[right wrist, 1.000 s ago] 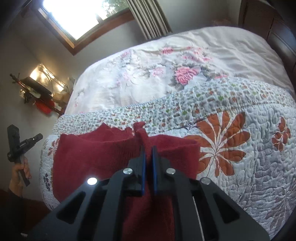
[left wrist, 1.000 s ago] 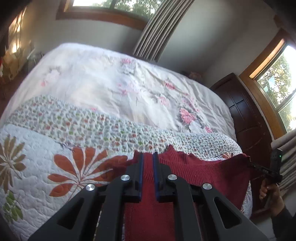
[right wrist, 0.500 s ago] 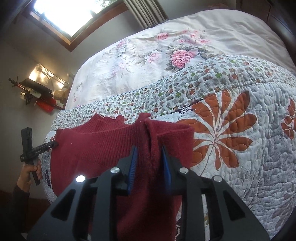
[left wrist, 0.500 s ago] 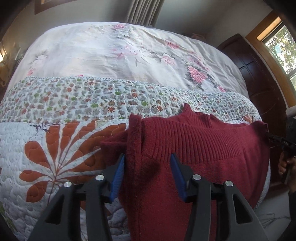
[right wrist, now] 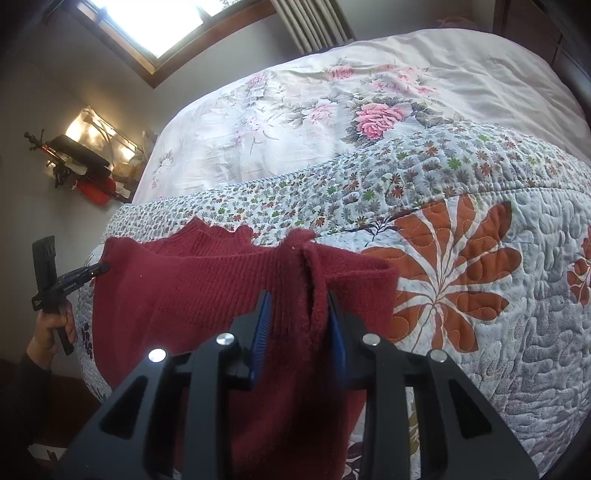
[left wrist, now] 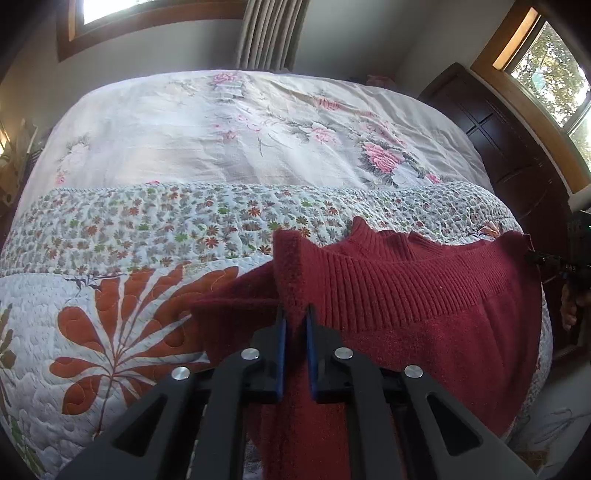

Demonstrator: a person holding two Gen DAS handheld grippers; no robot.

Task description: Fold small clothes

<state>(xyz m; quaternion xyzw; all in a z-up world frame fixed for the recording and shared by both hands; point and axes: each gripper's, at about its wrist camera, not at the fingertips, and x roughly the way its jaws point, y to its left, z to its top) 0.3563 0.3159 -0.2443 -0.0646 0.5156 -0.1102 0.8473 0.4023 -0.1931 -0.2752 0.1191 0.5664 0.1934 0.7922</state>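
Right, the left gripper [left wrist: 294, 325] is clamped tight on a fuzzy fold of the red sweater [left wrist: 424, 306], its blue pads [left wrist: 281, 354] pressed close with only a thin ridge of knit between them. Over on the other side, the right gripper [right wrist: 299, 314] has its jaws spread apart, straddling a raised seam of the same red sweater [right wrist: 184, 291]; the blue pads [right wrist: 260, 332] stand either side of the cloth without pinching it.

From the right wrist view, the left gripper [right wrist: 105, 266] shows far off at the sweater's left corner, its tip touching the edge, with a hand [right wrist: 51, 326] and a dark sleeve [right wrist: 26, 384] below it. From the left wrist view, the right gripper [left wrist: 532, 254] sits at the sweater's far right corner, and part of a hand [left wrist: 570, 306] shows by the frame edge.

The sweater lies stretched across the near edge of the bed, ribbed band uppermost, the rest hanging down over the side. Under it is a quilt [left wrist: 110, 332] with big orange leaves and a band of small flowers. Beyond that lies a pale bedspread [left wrist: 221, 140] with pink roses. Behind the bed are a grey curtain [left wrist: 271, 35], a wood-framed window [right wrist: 162, 29] and a dark wooden cabinet [left wrist: 517, 147].
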